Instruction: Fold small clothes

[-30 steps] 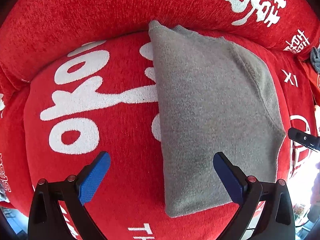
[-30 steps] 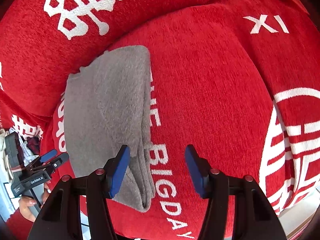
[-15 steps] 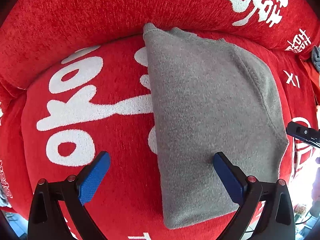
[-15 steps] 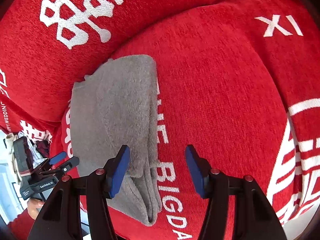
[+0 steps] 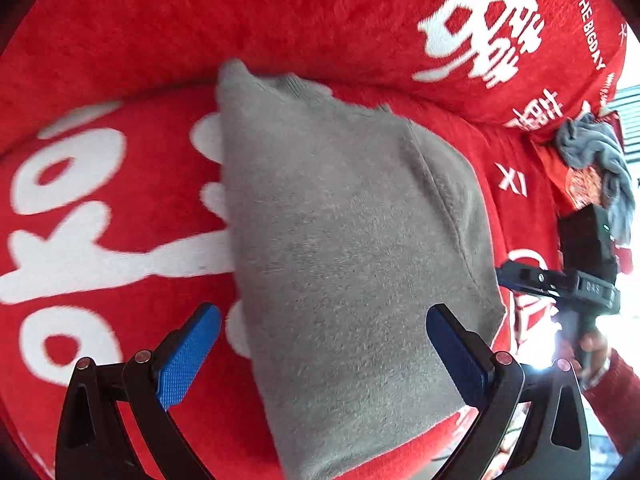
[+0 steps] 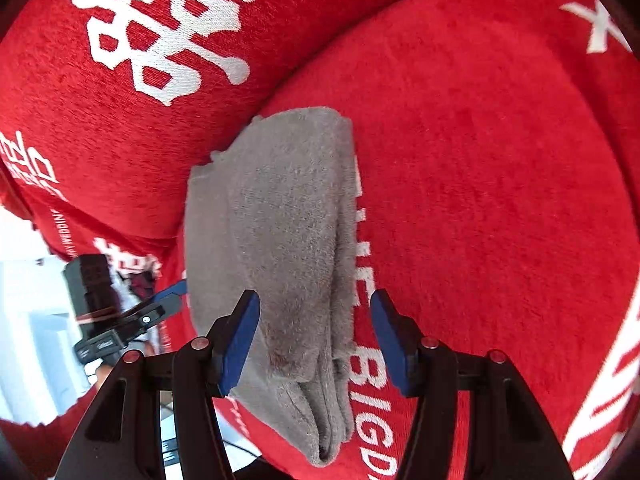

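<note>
A folded grey knit garment lies on a red seat cushion with white lettering. My left gripper hovers open over the garment's near left part: one blue pad is over bare cushion, the other over the cloth. In the right wrist view the same garment runs away from me, and its stacked near right edge sits between the pads of my right gripper. That gripper is open and its pads do not press the cloth. Each gripper shows in the other's view: the right gripper and the left gripper.
A red backrest cushion rises right behind the garment's far end. Another crumpled grey cloth lies further right on the red sofa. The seat's front edge drops off just below the garment's near end.
Both grippers have sunk and tipped down toward the garment, which now looks larger. Its near right edge has come between the right gripper's pads. Neither gripper's opening has changed.
</note>
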{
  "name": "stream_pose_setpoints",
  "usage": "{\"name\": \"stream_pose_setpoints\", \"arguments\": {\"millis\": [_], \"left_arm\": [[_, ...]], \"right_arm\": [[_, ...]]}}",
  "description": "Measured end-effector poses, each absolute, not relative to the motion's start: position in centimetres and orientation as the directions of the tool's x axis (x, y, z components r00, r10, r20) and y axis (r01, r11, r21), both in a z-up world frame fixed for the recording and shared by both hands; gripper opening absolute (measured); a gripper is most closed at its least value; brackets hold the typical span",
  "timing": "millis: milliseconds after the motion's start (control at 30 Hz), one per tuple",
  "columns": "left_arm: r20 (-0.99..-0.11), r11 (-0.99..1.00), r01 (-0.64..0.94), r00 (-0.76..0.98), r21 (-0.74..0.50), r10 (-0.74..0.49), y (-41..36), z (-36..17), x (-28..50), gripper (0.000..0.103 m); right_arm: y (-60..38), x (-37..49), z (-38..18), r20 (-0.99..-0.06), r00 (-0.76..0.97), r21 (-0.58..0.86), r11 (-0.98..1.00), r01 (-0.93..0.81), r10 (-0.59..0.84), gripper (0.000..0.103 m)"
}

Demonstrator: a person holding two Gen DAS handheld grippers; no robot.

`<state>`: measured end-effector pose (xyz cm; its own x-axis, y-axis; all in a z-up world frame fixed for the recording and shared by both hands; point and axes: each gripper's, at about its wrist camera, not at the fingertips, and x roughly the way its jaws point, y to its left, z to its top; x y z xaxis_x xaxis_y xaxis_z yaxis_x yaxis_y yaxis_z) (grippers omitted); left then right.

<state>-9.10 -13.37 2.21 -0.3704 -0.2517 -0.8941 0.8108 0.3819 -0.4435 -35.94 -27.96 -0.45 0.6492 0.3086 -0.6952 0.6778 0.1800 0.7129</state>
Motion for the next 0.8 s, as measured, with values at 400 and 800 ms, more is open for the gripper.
{"name": "stream_pose_setpoints", "arguments": {"millis": [400,800], "left_arm": [[-0.869,0.373,0.786,-0.428,-0.493,-0.247,-15.4,-1.0,-10.1,0.103],[-0.857,0.375,0.78,-0.385,-0.501,-0.344,-13.5,1.4,-9.2,0.049]], "right_arm": [[-28.4,-33.5,-3.6,-0.514,0.745,0.846,0.108,0.522,0.424,0.063],[-26.2,-32.7,-2.7,-0.51,0.771,0.84,0.028,0.542,0.381,0.034]]}}
